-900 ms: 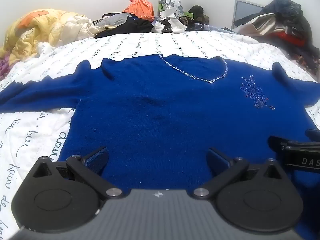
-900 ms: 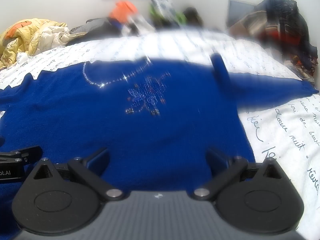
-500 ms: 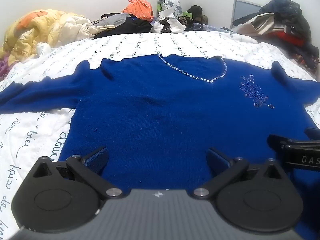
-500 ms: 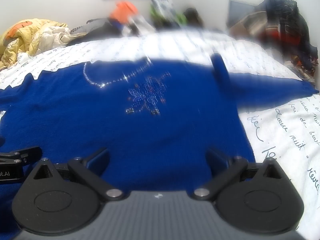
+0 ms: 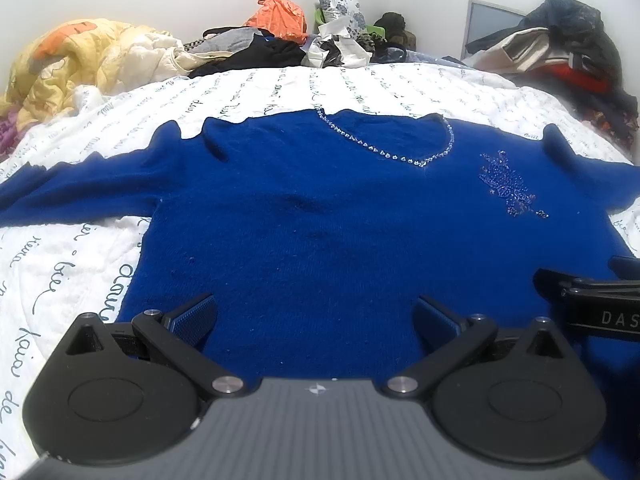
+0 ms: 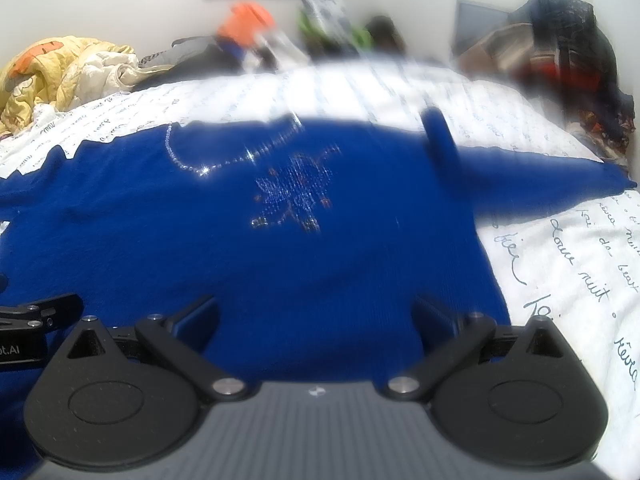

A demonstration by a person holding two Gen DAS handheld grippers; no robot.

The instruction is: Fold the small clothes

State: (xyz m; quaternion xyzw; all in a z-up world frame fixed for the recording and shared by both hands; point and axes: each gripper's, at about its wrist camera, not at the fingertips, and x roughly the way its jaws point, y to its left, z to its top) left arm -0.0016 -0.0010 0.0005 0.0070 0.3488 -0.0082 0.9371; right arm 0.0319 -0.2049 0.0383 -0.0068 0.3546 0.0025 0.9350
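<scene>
A royal-blue knit sweater (image 5: 320,216) lies flat, front up, on the white bed, sleeves spread to both sides. It has a rhinestone neckline (image 5: 400,152) and a beaded flower motif (image 5: 508,184). My left gripper (image 5: 314,312) is open and empty, low over the sweater's lower left hem. My right gripper (image 6: 316,312) is open and empty over the lower right hem, with the sweater (image 6: 240,240) and its motif (image 6: 296,192) ahead. The right gripper's side shows in the left wrist view (image 5: 592,304).
The bed has a white quilt with black script (image 5: 64,264). A yellow-orange duvet (image 5: 80,64) is bunched at the far left. Piles of clothes and bags (image 5: 304,40) line the headboard side, and more dark clothes (image 5: 568,52) are heaped at the far right.
Almost nothing has changed. The left wrist view has shifted very slightly. Both grippers stay open over the hem.
</scene>
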